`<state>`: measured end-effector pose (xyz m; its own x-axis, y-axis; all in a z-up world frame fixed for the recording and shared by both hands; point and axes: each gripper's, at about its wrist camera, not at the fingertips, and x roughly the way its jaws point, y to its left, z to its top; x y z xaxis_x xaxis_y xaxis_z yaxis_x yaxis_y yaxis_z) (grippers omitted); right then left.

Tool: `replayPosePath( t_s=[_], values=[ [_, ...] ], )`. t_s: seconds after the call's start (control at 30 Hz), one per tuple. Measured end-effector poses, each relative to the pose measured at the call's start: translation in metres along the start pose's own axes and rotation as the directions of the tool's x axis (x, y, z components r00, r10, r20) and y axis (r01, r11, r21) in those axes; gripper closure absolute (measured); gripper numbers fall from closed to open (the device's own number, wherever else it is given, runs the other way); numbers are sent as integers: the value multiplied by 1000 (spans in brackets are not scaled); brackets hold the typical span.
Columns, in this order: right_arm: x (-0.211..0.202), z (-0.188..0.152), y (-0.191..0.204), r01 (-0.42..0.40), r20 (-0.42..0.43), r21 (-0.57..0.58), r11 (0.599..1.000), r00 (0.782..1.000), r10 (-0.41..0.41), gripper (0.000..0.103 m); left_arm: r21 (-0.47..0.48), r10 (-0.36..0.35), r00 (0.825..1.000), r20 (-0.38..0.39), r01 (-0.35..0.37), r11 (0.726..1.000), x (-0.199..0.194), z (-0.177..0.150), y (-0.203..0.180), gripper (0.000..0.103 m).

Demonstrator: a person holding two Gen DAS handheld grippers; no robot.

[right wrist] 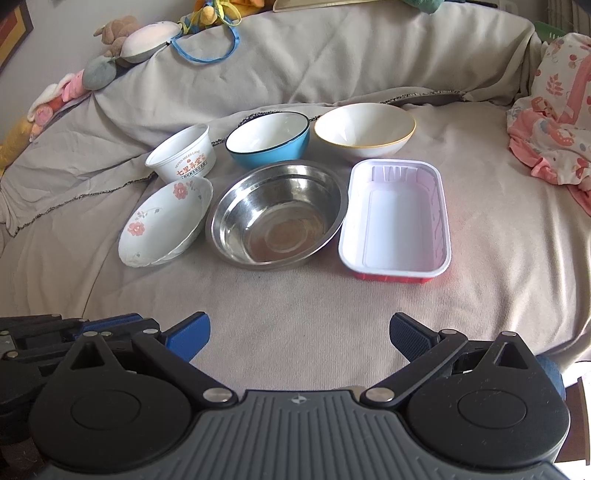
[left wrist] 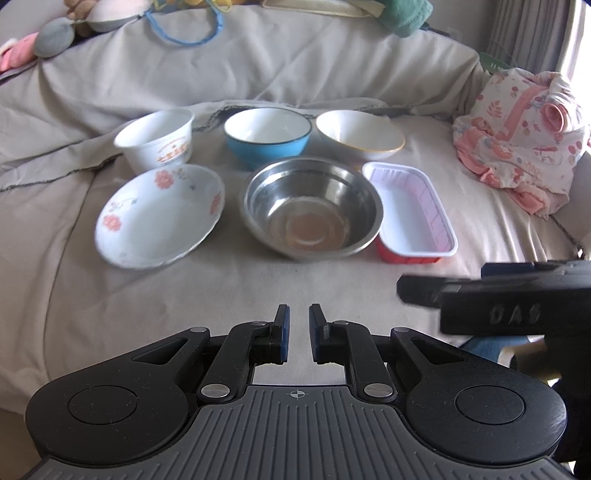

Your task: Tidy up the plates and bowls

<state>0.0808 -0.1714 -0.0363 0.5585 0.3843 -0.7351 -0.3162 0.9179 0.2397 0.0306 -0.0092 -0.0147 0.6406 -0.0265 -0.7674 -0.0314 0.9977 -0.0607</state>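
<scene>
Six dishes sit on a grey sheet in two rows. Back row: a white printed tub (left wrist: 157, 142) (right wrist: 183, 157), a blue bowl (left wrist: 267, 136) (right wrist: 267, 138), a white bowl with a yellow rim (left wrist: 360, 134) (right wrist: 365, 129). Front row: a floral plate (left wrist: 159, 216) (right wrist: 166, 221), a steel bowl (left wrist: 312, 208) (right wrist: 277, 214), a red tray with a white inside (left wrist: 410, 212) (right wrist: 397, 218). My left gripper (left wrist: 298, 330) is nearly shut with a narrow gap, empty, short of the steel bowl. My right gripper (right wrist: 299, 332) is wide open and empty, short of the front row.
The dishes rest on a grey cloth-covered bed (left wrist: 184, 295) (right wrist: 295, 291). A pink patterned bundle of cloth (left wrist: 517, 136) (right wrist: 554, 122) lies at the right. Stuffed toys (right wrist: 140, 40) and a blue cord (left wrist: 184, 26) lie along the raised back edge. The right gripper's body (left wrist: 491, 302) shows beside the left one.
</scene>
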Motion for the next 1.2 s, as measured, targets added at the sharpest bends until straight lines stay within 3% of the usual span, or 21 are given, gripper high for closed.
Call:
replayPosePath(
  t_s=[0.1,0.23,0.33,0.4,0.47,0.53,0.6,0.67,0.83,0.93,0.97,1.07,1.2],
  values=[
    [7,23,-27,20,45,50,999,999,-22,0,-3,-87,996,10,87,996,24,26,-2,88],
    [24,54,-78,111,108,186,976,985,-132,0,-56,-262,965,-9,261,964,65,76,-2,88],
    [48,63,-110,121,37,197,973,991,-130,0,-47,-271,962,-18,270,962,94,116,-14,87],
    [67,65,-128,125,-24,204,971,992,-123,0,-9,-336,941,-31,336,942,114,142,-24,87],
    [85,63,-142,133,-71,200,971,990,-121,0,-43,-392,919,-52,390,920,141,164,-29,87],
    [100,64,-152,124,-98,191,974,989,-107,0,-64,-380,921,-89,375,925,167,179,-38,87],
    [112,67,-160,92,-105,194,977,992,-72,0,-20,-297,945,-135,297,955,190,188,-49,87],
    [122,71,-169,42,-101,223,974,995,-19,0,31,-226,956,-187,235,971,212,193,-59,87],
    [146,77,-191,-117,-95,326,938,983,156,1,55,-136,954,-266,156,986,243,189,-65,86],
    [148,75,-188,-183,-65,291,939,975,210,3,47,-157,938,-309,180,983,252,185,-68,86],
    [148,75,-186,-225,-63,276,934,966,251,7,42,-171,931,-321,194,980,253,184,-71,86],
    [146,76,-183,-314,-69,257,914,937,342,7,9,-207,917,-341,224,975,257,188,-84,81],
    [136,80,-191,-277,-38,220,935,956,292,7,6,-245,913,-326,262,965,262,195,-103,81]
  ],
)
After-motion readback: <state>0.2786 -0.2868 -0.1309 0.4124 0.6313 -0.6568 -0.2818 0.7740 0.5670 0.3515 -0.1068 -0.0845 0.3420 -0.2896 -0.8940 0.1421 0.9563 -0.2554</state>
